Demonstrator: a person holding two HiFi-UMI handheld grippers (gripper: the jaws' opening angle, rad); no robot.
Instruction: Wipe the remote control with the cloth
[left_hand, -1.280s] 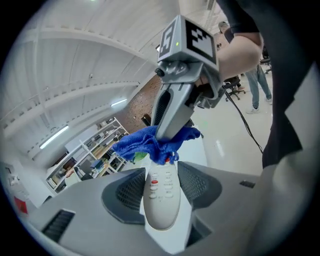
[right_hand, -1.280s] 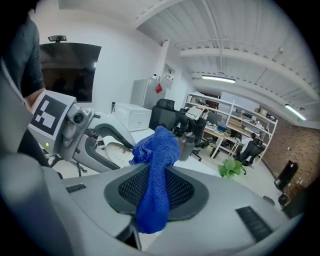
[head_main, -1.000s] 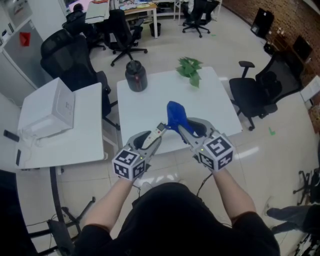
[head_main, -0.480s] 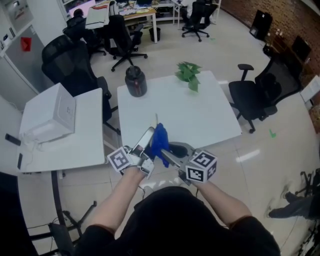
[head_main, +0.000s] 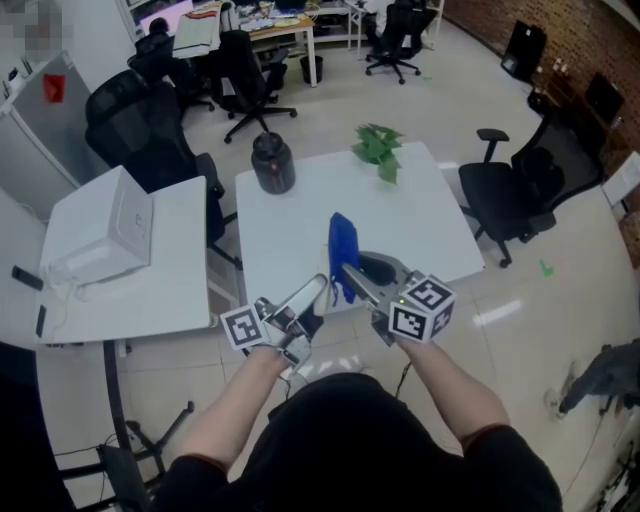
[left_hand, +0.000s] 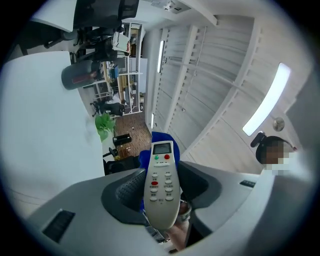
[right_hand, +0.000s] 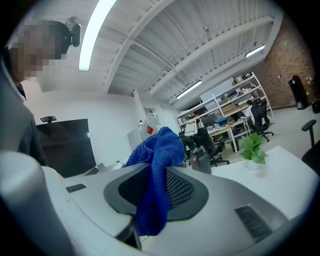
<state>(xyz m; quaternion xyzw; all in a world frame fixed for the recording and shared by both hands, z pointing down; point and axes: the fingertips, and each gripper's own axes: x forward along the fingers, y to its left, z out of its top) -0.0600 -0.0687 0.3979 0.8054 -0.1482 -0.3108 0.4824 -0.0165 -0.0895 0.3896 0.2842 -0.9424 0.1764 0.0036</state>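
Note:
In the left gripper view a white remote control (left_hand: 160, 172) stands lengthwise between the jaws, its buttons and small screen facing the camera. My left gripper (left_hand: 161, 187) is shut on its lower half. The blue cloth (left_hand: 159, 138) shows just behind the remote's far end. In the head view the left gripper (head_main: 305, 300) holds the remote (head_main: 310, 294) low over the near edge of the white table (head_main: 400, 215). My right gripper (head_main: 348, 272) is shut on the blue cloth (head_main: 343, 245), which stands up just right of the remote. In the right gripper view the cloth (right_hand: 159, 165) hangs folded through the right gripper (right_hand: 155, 192).
A black jar (head_main: 272, 160) and a green plant (head_main: 378, 145) stand at the table's far side. A second white desk with a white box (head_main: 100, 225) is to the left. Black office chairs (head_main: 510, 185) surround the table.
Half a second ago the cloth lay against the remote close to the body. Now the right gripper has lifted the cloth up and to the right, and the left gripper has rolled with the remote.

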